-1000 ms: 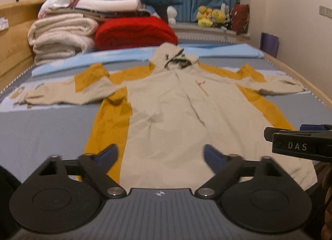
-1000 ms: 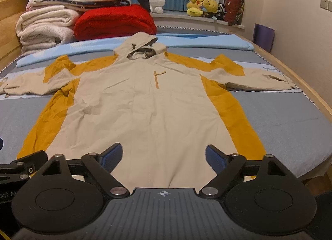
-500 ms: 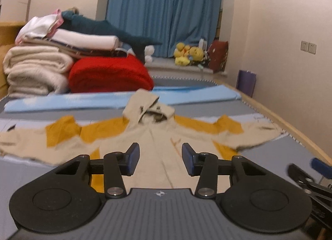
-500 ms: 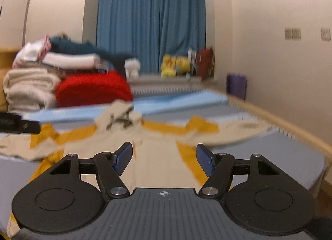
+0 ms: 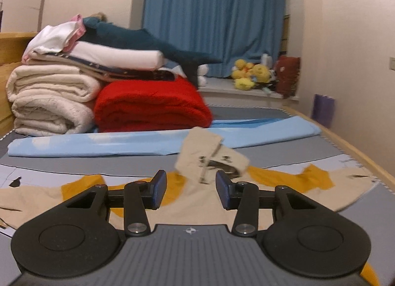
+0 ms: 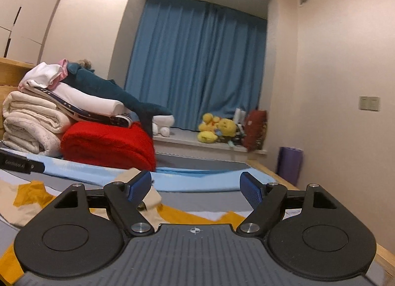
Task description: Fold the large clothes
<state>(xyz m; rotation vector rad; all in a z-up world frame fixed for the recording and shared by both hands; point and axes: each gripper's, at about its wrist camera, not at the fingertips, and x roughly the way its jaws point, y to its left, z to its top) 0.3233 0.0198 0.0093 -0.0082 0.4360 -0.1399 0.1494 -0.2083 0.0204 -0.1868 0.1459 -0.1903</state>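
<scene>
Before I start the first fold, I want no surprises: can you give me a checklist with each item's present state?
1. Jacket lies spread flat on the bed: ok.
2. Both sleeves stretched out sideways: ok for what shows; the cuffs are cut off.
3. Hood lying flat: not ok, it stands up crumpled.
4. Left tool empty: ok, jaws closing on nothing.
5. Right tool empty: ok, jaws opening, nothing between them.
6. Hem within reach: cannot tell, hidden below both views.

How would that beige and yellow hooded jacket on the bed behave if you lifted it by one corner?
The jacket would probably droop; its thin fabric lies flat and wrinkled on the bed. It looks light, so the sleeves would likely trail.
</scene>
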